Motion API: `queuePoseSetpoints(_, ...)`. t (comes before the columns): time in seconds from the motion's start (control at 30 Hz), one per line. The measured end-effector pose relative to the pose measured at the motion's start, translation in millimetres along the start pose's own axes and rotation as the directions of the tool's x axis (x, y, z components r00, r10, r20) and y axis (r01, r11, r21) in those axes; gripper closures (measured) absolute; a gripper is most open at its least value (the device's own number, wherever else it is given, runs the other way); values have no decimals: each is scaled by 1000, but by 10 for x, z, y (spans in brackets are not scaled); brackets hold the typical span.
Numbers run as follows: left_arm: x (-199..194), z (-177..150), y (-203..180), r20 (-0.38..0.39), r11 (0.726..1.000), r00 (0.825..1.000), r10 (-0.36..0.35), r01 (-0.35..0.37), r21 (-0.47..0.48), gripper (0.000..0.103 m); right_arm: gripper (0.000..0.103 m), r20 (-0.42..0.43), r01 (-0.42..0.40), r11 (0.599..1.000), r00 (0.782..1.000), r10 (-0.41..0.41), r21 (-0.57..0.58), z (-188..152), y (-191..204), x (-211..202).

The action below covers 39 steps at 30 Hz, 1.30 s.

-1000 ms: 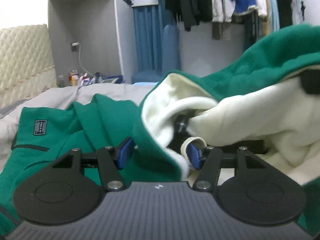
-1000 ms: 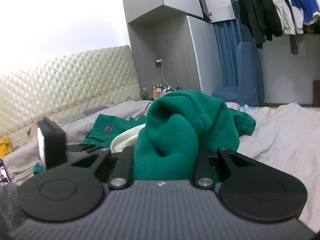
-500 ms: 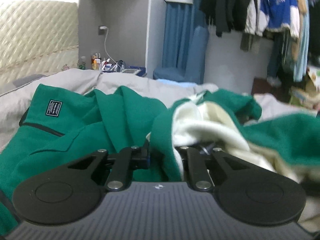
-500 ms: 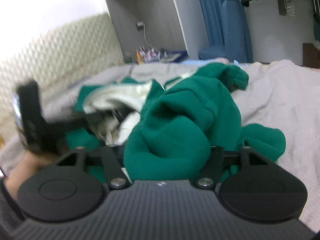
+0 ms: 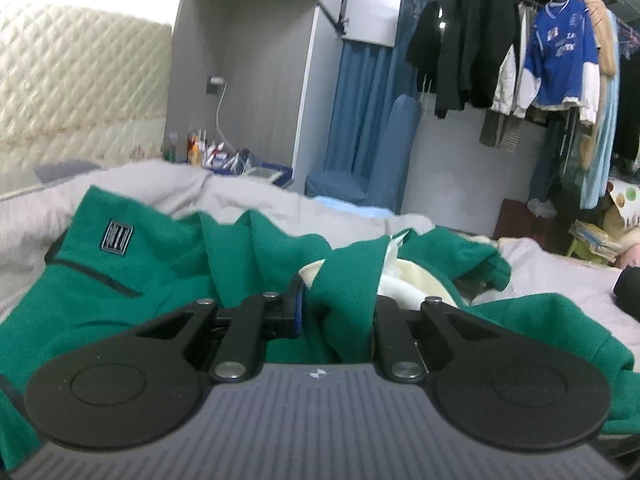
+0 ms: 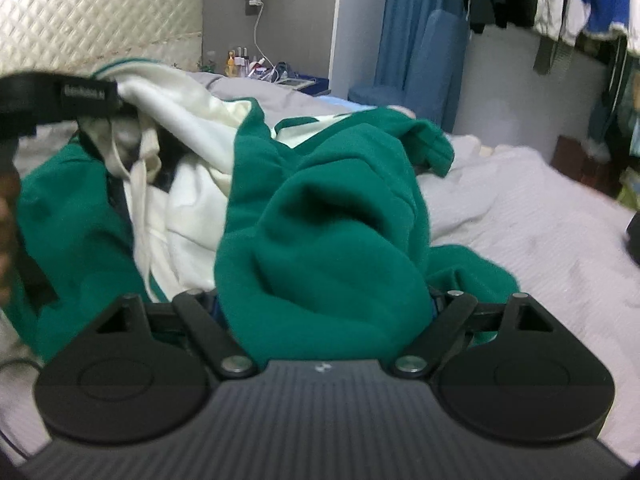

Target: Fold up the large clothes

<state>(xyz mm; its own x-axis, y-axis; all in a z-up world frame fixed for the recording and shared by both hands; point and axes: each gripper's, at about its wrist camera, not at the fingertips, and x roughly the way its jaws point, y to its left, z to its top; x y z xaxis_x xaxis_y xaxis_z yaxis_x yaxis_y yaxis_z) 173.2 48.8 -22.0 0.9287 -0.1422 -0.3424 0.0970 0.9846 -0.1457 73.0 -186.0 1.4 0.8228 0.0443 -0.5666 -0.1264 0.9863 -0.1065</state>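
A green jacket [image 5: 152,280] with a cream fleece lining [image 6: 192,140] lies crumpled on a grey bed. My left gripper [image 5: 338,309] is shut on a green edge fold of it, and the cloth hides the right finger. In the right wrist view the same left gripper [image 6: 120,109] holds that edge up at the upper left, with a hand [image 6: 6,240] below it. My right gripper [image 6: 324,304] has its jaws opening wide. A bulky green bundle of the jacket [image 6: 320,240] rests loosely between its fingers.
Grey bedding [image 6: 520,220] stretches to the right of the jacket. A quilted headboard [image 5: 80,92] stands at the left, with a cluttered bedside shelf [image 5: 208,152] beyond it. A blue chair [image 5: 384,160] and hanging clothes [image 5: 520,60] are behind the bed.
The left gripper closed on the jacket's edge and rose with it. The right gripper's jaws spread apart around the green bundle, and it tipped downward toward the bed.
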Motion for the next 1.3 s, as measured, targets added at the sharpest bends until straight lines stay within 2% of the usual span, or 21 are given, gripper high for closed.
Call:
queuePoseSetpoints(0.1,-66,44,44,18,1000,1000,-7,7,-22,87,19,21,53,998,998,-53,-21,0,-6,-27)
queuePoseSetpoints(0.2,-102,56,93,32,999,999,-4,5,-38,87,19,22,73,997,997,-73,-7,7,-23,-5)
queuePoseSetpoints(0.23,-104,59,95,33,999,999,-4,6,-42,87,19,8,61,998,998,-61,6,2,-28,30)
queuePoseSetpoints(0.3,-112,51,94,44,999,999,-3,5,-46,87,19,-35,-18,998,999,20,55,-27,-40,129)
queuePoseSetpoints(0.33,-114,52,91,49,999,999,-1,3,-44,87,23,-52,-56,996,997,60,69,-38,-33,177)
queuePoseSetpoints(0.4,-133,35,88,56,999,998,6,-3,-48,87,41,-46,-106,993,993,108,51,-19,-13,213)
queuePoseSetpoints(0.43,-141,37,96,57,999,998,7,-4,-52,87,62,-39,-110,993,993,111,33,7,-2,207)
queuePoseSetpoints(0.47,-155,41,105,58,998,998,7,-4,-57,87,78,-31,-97,995,995,98,18,35,7,192)
queuePoseSetpoints(0.5,-184,40,107,61,998,998,10,-7,-60,87,85,-18,-74,997,997,74,9,68,4,164)
queuePoseSetpoints(0.53,-211,48,113,66,998,998,19,-15,-61,87,90,4,-45,999,999,45,9,107,-23,119)
queuePoseSetpoints(0.6,-288,80,71,72,998,996,51,-47,-45,88,91,56,6,1000,998,-7,22,211,-106,-9)
queuePoseSetpoints(0.67,-396,161,-25,90,999,995,53,-52,-10,88,92,126,48,998,991,-54,52,366,-267,-233)
queuePoseSetpoints(0.83,-801,568,-151,150,999,988,27,-23,-23,89,93,270,116,987,952,-144,114,903,-775,-884)
queuePoseSetpoints(0.93,-1123,899,-259,198,1000,980,9,-8,-6,89,93,354,145,984,919,-173,104,1341,-1015,-1266)
queuePoseSetpoints(1.03,-1523,1267,-383,249,1000,968,-13,14,-1,89,95,443,193,978,872,-210,83,1831,-1114,-1684)
queuePoseSetpoints(1.1,-1791,1496,-471,279,1000,960,-21,23,-4,89,95,527,255,964,811,-254,73,2130,-1133,-2013)
queuePoseSetpoints(1.13,-1933,1596,-507,291,1000,956,-24,28,-10,89,95,560,262,963,790,-249,60,2303,-1138,-2184)
queuePoseSetpoints(1.2,-2215,1826,-563,324,999,946,-29,41,-29,89,95,580,234,970,783,-224,59,2658,-1157,-2486)
queuePoseSetpoints(1.3,-2640,2130,-639,361,997,932,-39,60,-46,89,95,630,263,964,742,-229,41,3098,-1084,-2887)
